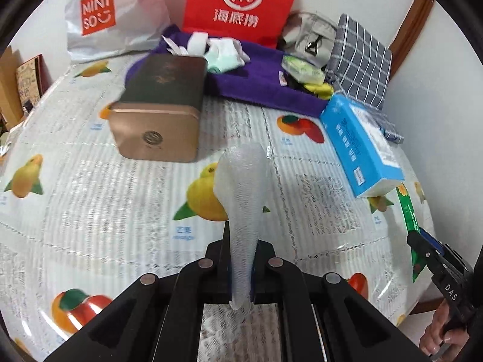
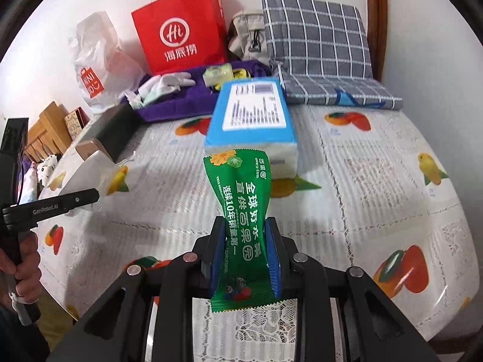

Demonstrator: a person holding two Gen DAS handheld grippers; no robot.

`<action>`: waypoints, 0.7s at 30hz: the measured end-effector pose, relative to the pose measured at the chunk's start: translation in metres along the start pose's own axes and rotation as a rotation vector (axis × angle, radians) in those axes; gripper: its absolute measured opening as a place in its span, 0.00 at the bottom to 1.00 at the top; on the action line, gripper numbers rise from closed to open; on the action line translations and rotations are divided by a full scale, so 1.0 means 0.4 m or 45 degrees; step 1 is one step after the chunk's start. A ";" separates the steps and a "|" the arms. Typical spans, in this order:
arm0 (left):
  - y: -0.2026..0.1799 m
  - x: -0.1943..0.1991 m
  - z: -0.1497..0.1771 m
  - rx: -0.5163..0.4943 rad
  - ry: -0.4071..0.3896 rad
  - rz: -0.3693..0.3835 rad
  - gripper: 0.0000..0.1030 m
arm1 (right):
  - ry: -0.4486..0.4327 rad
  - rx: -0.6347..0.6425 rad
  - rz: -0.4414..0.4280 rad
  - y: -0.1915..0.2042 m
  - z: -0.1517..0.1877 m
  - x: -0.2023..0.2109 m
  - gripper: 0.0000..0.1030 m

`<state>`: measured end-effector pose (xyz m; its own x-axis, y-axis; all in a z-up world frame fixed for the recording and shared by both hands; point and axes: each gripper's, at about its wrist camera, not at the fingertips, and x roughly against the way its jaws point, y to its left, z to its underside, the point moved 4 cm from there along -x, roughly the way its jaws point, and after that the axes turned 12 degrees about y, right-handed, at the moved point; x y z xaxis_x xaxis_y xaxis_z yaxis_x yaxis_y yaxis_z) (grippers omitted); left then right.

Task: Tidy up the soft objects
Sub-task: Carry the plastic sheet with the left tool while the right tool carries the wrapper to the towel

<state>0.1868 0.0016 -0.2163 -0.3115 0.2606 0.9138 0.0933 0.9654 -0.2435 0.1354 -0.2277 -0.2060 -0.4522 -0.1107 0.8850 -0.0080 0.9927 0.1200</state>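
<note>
Your left claw (image 1: 241, 259) is clenched on a white foam net sleeve (image 1: 243, 187), your right claw (image 2: 246, 259) grips a green snack packet (image 2: 241, 211), both above the fruit-print table (image 1: 90, 181).

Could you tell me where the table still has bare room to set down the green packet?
Free: the cloth between the gold tin and blue tissue pack, and the stretch right of that pack. Crowded: the back, around the purple towel, red bag and checked cushion.
</note>
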 end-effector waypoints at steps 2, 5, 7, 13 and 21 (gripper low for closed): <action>0.005 0.027 0.002 0.004 -0.023 0.000 0.07 | -0.014 -0.004 -0.005 0.004 -0.005 0.018 0.25; 0.014 0.060 -0.001 0.018 -0.047 -0.002 0.07 | -0.034 -0.007 -0.011 0.011 -0.012 0.046 0.25; 0.020 0.079 -0.004 0.025 -0.066 0.000 0.07 | -0.046 -0.007 -0.009 0.015 -0.019 0.065 0.25; 0.041 0.133 -0.025 0.054 -0.115 -0.001 0.07 | -0.090 -0.004 0.008 0.021 -0.051 0.121 0.25; 0.041 0.194 -0.061 0.057 -0.169 -0.013 0.07 | -0.165 0.010 0.013 0.033 -0.108 0.186 0.25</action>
<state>0.1873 0.0376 -0.1416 -0.4349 0.2471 0.8659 0.0481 0.9666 -0.2517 0.1403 -0.2248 -0.1192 -0.5635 -0.0943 0.8207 -0.0096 0.9941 0.1076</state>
